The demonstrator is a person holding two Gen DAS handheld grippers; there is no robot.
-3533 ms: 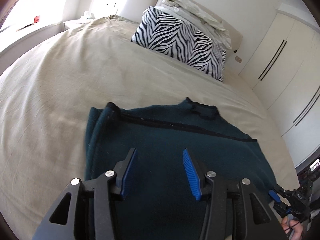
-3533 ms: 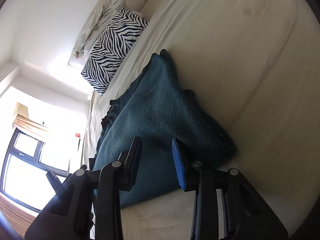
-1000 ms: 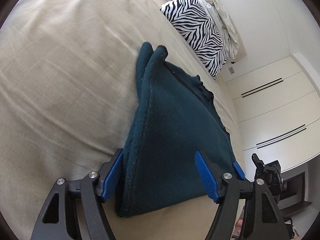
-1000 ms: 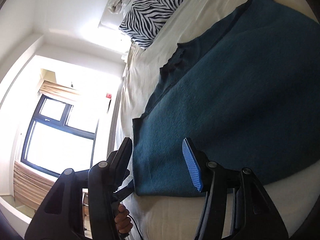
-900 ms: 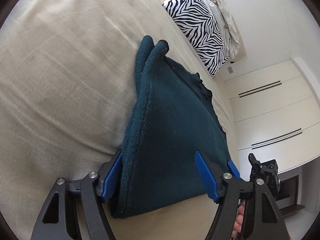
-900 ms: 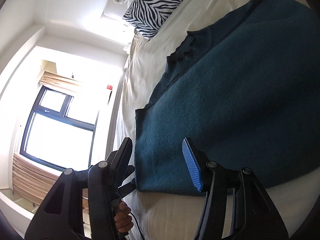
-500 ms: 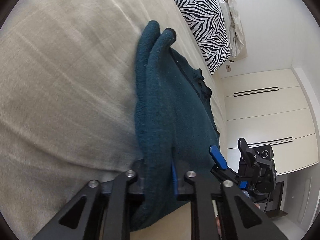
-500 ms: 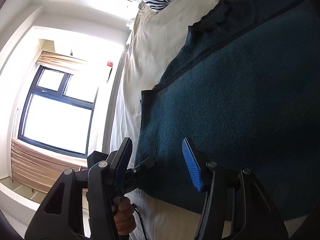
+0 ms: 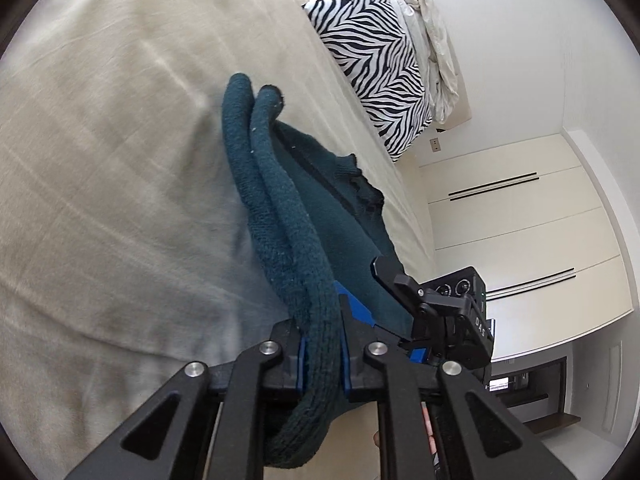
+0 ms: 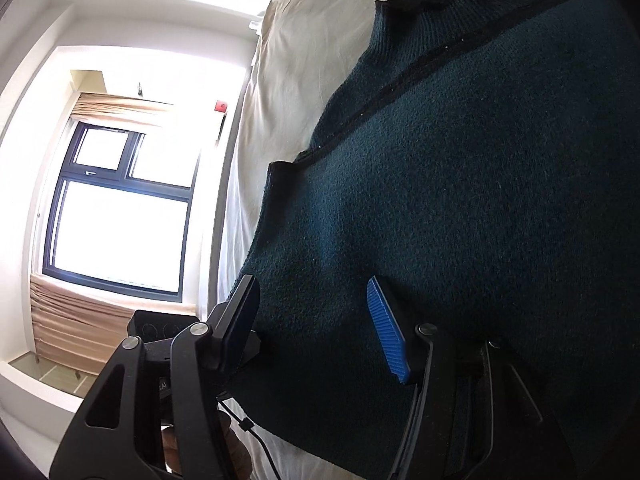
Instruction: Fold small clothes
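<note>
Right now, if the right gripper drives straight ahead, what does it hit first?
The sweater. The right gripper has its jaws open with the knit filling the gap between them, so it would likely press into that fabric at once; exact clearance is unclear.

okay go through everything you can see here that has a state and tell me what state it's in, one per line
left gripper: shut, clamped on the doubled edge of the sweater
right gripper: open, fingers astride the sweater's near edge, not clamped
teal sweater: lying on the bed, one edge bunched and pinched in the left gripper
zebra pillow: propped at the head of the bed
wardrobe doors: closed
bed cover: spread, lightly creased
</note>
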